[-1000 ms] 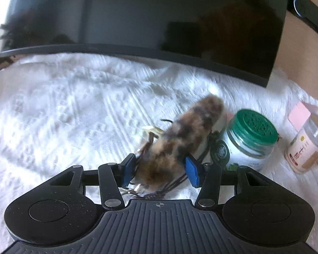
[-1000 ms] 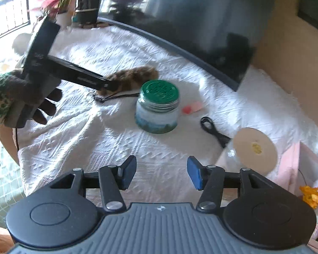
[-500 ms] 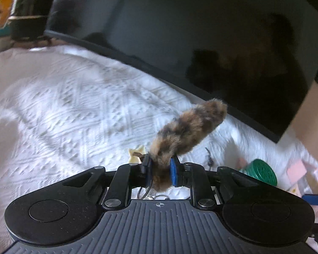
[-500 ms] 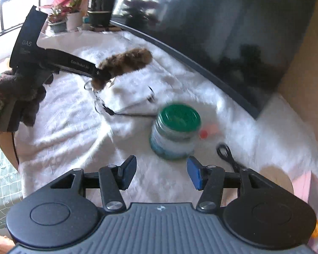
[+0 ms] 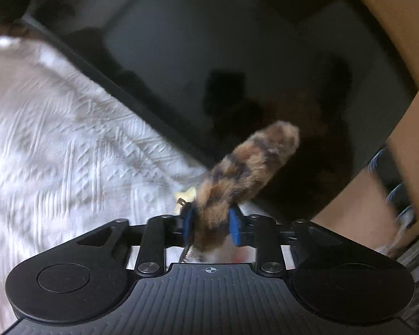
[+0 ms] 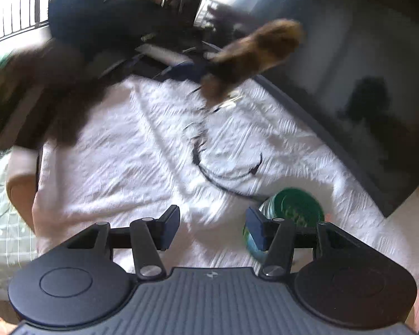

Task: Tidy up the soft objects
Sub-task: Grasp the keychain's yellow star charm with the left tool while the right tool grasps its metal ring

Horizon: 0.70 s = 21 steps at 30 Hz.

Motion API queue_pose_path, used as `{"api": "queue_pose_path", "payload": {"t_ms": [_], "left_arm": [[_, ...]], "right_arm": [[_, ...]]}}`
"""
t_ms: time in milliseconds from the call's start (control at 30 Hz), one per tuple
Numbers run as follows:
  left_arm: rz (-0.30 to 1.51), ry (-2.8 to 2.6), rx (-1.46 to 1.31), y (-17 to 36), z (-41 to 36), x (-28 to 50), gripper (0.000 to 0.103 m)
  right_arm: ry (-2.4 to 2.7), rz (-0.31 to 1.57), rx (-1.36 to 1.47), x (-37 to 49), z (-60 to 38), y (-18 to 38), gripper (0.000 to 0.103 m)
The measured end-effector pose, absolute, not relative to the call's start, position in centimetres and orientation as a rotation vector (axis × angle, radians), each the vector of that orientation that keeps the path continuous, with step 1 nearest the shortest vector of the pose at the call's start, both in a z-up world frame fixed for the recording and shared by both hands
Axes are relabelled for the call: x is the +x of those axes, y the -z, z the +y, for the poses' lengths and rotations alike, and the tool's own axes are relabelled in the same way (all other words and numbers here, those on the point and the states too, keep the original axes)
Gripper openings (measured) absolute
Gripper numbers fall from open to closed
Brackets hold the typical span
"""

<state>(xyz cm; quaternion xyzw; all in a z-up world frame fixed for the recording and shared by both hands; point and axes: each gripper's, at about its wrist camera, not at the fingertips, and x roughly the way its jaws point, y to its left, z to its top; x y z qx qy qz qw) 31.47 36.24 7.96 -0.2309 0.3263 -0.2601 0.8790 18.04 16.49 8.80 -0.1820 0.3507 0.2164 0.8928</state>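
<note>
Fur fills your left gripper (image 5: 211, 224): the mottled brown furry tail (image 5: 245, 173) sits between the blue pads, which press on its lower end while the jaws are easing apart. The tail sticks up and away from the gripper, clear of the white quilted cloth (image 5: 69, 145) and set against the dark screen (image 5: 223, 55) behind it. A small metal spring or clasp shows just under the fur at the jaws, and a pale yellow bit peeks out beside it; both are too blurred to name for sure.

From your right wrist view the same tail (image 6: 254, 55) hangs in the air above the cloth (image 6: 125, 153), with a thin black cord (image 6: 223, 173) trailing down from it and curling on the cloth towards the green-lidded jar (image 6: 290, 206).

Your right gripper (image 6: 212, 230) stands about half wide with nothing between its pads, low over the cloth. The jar sits just beyond its right finger, partly hidden by it.
</note>
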Motion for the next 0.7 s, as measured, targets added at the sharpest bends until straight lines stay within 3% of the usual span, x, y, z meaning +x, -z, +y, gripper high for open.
{"api": "queue_pose_path", "payload": {"t_ms": [300,533,700], "left_arm": [[0.658,0.566,-0.405,-7.7,35.1,31.4,0.033],[0.754,0.462,-0.323,-5.4,35.0,32.6,0.033],[0.794,0.376,-0.124,-3.6,32.5,33.2,0.033]], "right_arm": [[-0.402,0.76,-0.352,16.7,14.3,-8.0,0.053],[-0.389,0.771,-0.336,15.9,13.9,-8.1,0.053],[-0.388,0.769,-0.345,15.6,14.0,-8.2,0.053]]}}
